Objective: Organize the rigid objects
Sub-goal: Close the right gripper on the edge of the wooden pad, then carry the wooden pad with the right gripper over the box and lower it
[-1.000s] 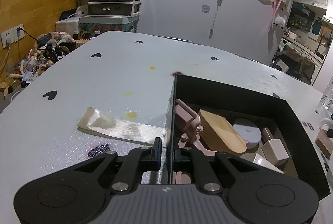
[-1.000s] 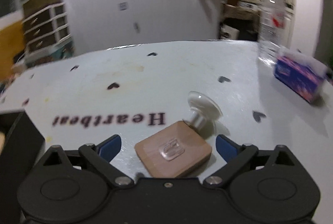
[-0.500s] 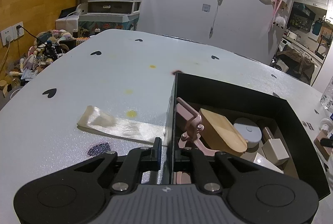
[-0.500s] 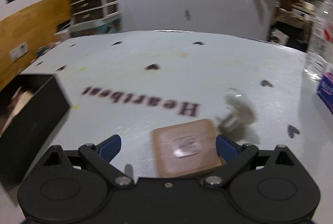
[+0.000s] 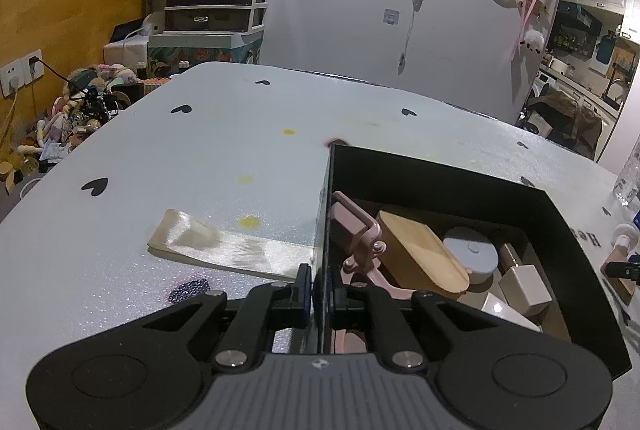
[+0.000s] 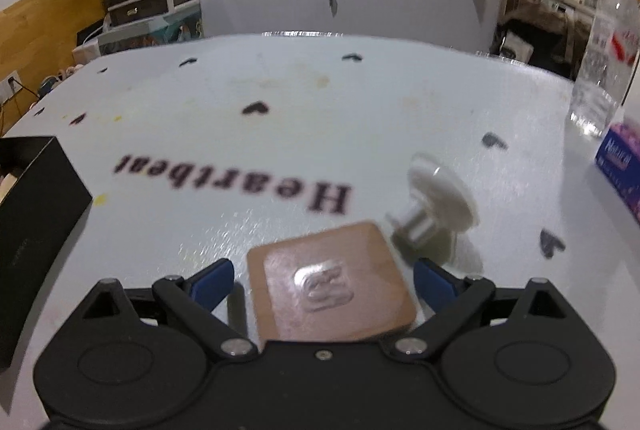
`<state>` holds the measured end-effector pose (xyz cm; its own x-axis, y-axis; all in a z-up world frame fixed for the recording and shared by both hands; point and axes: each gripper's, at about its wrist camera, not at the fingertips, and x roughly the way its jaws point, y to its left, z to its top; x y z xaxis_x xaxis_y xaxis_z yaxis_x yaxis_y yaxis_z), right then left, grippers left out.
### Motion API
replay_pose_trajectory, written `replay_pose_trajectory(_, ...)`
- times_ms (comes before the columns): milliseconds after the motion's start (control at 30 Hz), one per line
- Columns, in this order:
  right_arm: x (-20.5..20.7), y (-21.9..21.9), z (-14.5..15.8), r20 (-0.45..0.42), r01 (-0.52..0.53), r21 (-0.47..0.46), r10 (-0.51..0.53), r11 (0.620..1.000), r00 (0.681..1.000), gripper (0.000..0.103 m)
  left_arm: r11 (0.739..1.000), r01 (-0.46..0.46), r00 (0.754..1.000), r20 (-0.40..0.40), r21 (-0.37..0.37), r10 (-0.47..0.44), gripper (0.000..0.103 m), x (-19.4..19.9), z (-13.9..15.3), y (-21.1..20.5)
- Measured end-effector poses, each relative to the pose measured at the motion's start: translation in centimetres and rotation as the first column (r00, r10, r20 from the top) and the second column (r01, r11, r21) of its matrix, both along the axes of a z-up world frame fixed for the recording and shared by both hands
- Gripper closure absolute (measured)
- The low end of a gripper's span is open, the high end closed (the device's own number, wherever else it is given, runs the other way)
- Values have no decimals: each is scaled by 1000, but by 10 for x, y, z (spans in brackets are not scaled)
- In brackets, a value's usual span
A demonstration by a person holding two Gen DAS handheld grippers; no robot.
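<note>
The left gripper [image 5: 319, 284] has its fingers closed on the near-left wall of the black box [image 5: 472, 186], which already holds a pink clip, a wooden wedge [image 5: 420, 256], a round grey disc [image 5: 474, 256] and pale blocks. The right gripper [image 6: 322, 280] hovers with fingers spread open around the square wooden tile [image 6: 328, 284], not yet gripping it. Just right of it lies a white suction knob [image 6: 438, 198] on the surface [image 6: 280, 98]. Both seem left to box.
</note>
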<state>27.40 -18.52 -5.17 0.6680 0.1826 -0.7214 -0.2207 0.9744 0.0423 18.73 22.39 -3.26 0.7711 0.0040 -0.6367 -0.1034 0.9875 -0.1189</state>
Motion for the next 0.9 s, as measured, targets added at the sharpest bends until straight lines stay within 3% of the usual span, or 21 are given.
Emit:
replay_pose_trajectory(100,-8,10,0,-5,-39,-13,38,999,999,8,1000,4,1000,-1,8,-4,97,-1,0,0)
replay_pose_trajectory(467,-1,12,3,13,3,-30,-2,1000,1000,25,999,4,1000,15,39,-5,98,-8,8,-5)
replay_pose_trajectory(700,-6,21,6,30,8,-62,-7,998,1000,26,998,0,1000,22,60,-1,99,-11,11,-8)
replay_pose_trajectory(900,-20,38,25,79,-45,11,44,999,996,26,998,-2,1000,25,59,1,99,-11,11,-8)
